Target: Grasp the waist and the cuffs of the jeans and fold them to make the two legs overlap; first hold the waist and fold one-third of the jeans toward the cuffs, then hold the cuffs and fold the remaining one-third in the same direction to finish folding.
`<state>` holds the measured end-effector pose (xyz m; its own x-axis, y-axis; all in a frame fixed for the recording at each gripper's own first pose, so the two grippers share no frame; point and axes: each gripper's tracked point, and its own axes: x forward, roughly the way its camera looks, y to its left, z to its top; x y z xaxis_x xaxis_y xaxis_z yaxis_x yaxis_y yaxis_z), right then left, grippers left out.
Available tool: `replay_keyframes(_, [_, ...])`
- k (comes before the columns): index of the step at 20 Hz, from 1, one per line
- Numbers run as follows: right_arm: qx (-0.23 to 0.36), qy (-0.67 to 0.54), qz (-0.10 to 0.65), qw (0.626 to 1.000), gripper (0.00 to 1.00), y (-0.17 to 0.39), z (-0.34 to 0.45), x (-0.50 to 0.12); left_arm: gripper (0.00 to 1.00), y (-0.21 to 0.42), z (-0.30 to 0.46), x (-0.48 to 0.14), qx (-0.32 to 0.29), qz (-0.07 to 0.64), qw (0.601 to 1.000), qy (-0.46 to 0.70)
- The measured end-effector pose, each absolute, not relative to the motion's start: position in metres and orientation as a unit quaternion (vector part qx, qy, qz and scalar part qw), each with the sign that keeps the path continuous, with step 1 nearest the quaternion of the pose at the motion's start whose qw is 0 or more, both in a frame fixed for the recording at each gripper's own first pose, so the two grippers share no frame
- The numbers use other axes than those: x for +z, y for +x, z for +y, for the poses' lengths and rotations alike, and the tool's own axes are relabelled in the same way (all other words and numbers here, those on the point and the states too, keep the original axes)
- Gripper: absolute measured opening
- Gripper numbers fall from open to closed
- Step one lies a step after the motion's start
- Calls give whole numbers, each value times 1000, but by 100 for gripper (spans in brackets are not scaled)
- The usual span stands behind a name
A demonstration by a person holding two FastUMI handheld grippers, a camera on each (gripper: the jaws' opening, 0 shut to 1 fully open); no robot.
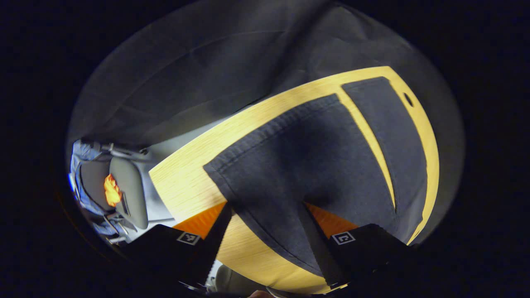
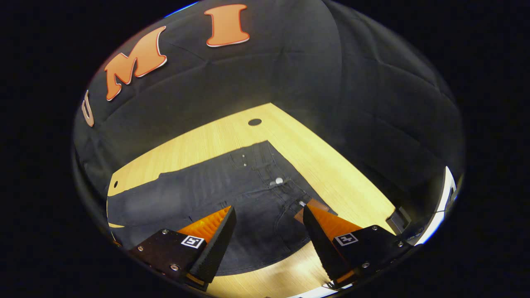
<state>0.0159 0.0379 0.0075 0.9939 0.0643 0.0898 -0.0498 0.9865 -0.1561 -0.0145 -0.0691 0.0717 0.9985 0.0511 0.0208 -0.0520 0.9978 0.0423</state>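
The dark jeans [image 2: 215,186] lie flat on the wooden desk [image 2: 331,165], both legs still apart, left tongs [image 1: 265,231] spread wide over a cuff and right tongs [image 2: 269,231] spread wide above the waist, so each should bite one hem corner squarely.

Dark jeans [image 1: 314,165] lie flat on a light wooden table [image 1: 186,182], the two legs side by side with a thin strip of tabletop showing between them. The nearer leg's hemmed cuff [image 1: 219,174] sits just ahead of the left gripper [image 1: 265,211], whose fingers stand spread apart above it, one over bare wood and one over the cloth. A small round hole [image 1: 408,99] marks the table's far edge. A grey chair [image 1: 128,190] stands off beside the table.
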Motion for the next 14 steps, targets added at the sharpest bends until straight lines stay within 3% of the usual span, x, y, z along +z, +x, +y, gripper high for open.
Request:
replay_keyframes(7, [17, -33, -5, 999, 99, 38, 17, -12, 96, -14, -71, 75, 43, -8, 999, 10])
replay_keyframes(9, [11, -18, 7, 1000, 99, 45, 8, -15, 86, -11, -75, 77, 36, -22, 999, 25])
replay_keyframes(11, [6, 1, 19, 1000, 99, 50, -3, -20, 62, -10, -81, 82, 31, -37, 996, 78])
replay_keyframes(13, [2, 20, 33, 999, 99, 56, -13, -28, 58, -6, -88, 82, 5, -64, 993, 98])
replay_keyframes(14, [0, 29, 39, 999, 99, 60, -17, -30, 12, -3, -94, 82, 5, -59, 994, 95])
